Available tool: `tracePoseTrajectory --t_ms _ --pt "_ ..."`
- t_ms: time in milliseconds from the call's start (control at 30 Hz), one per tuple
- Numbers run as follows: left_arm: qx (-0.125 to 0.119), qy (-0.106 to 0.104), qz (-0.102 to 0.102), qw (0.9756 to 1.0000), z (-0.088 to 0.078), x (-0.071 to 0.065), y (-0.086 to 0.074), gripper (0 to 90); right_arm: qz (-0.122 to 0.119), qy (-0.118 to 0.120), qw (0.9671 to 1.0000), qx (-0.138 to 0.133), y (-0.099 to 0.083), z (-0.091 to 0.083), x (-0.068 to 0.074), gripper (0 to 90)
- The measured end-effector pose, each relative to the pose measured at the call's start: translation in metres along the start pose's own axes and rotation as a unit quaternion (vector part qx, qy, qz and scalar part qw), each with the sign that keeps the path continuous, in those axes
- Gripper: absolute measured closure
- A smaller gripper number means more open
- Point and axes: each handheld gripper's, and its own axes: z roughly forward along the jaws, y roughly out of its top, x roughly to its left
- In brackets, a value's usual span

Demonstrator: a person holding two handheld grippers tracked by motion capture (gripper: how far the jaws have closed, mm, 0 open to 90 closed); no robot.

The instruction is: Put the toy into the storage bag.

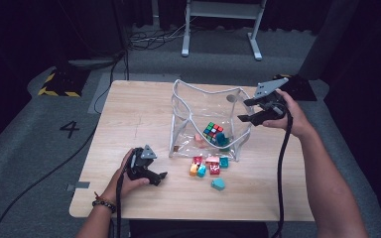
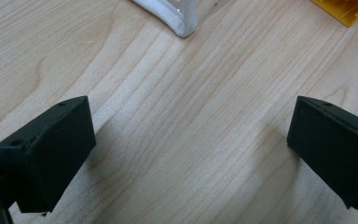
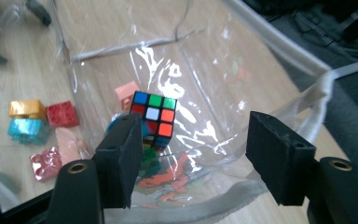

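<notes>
While your right gripper (image 1: 251, 110) hangs at the right rim of the clear plastic bag (image 1: 188, 106), its jaws stand apart with nothing between them, the bag's grey-edged mouth just below them in the right gripper view. That bag stands upright near the middle of the wooden table (image 1: 129, 114), its mouth open upward and gaping towards you; its long axis runs roughly left to right across the table. Inside it, low on the near side, sits a Rubik's cube (image 1: 212, 131) tilted on one corner, with a teal block (image 1: 222, 140) touching it and a pink block (image 1: 198, 139) to its left. Just outside the bag's near wall lies a cluster of toy bricks (image 1: 207, 166), red, orange, teal and pink, and one teal brick (image 1: 218, 184) lies a little nearer you. Your left gripper (image 1: 159, 176) rests on the table well left of the bricks, jaws wide apart over bare wood, the bag's corner just ahead of them.
</notes>
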Motion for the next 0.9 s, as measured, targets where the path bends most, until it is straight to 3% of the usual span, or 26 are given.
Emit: tracePoseTrajectory --t_ms 33,100,133,267,300,400,433,700,900 --pt "0.0 0.0 0.0 1.0 0.0 0.0 0.0 1.0 0.008 -0.004 0.9996 -0.028 -0.004 -0.008 0.003 37.3" --pt "0.0 0.0 0.0 1.0 0.0 0.0 0.0 1.0 0.012 -0.007 0.9991 -0.04 -0.006 -0.011 0.003 37.2" --pt "0.0 0.0 0.0 1.0 0.0 0.0 0.0 1.0 0.022 -0.012 0.9976 -0.064 -0.012 -0.02 0.007 37.0" --pt "0.0 0.001 0.0 1.0 0.0 0.0 0.0 1.0 0.033 -0.023 0.9954 -0.087 -0.02 -0.03 0.011 36.7" --pt "0.0 0.0 0.0 1.0 0.0 0.0 0.0 1.0 0.04 -0.031 0.993 -0.107 -0.027 -0.039 0.015 36.3" --pt "0.0 0.001 0.0 1.0 0.0 0.0 0.0 1.0 0.048 -0.029 0.9915 -0.117 -0.032 -0.045 0.019 36.1" --pt "0.0 0.001 0.0 1.0 0.0 0.0 0.0 1.0 0.051 -0.03 0.9897 -0.13 -0.04 -0.051 0.024 36.0" --pt "0.0 0.002 0.0 1.0 0.0 0.0 0.0 1.0 0.064 -0.028 0.9875 -0.142 -0.068 -0.053 0.044 35.1" --pt "-0.001 0.002 0.0 1.0 0.0 0.0 0.0 1.0 0.074 -0.009 0.9889 -0.129 -0.098 -0.037 0.066 34.9"
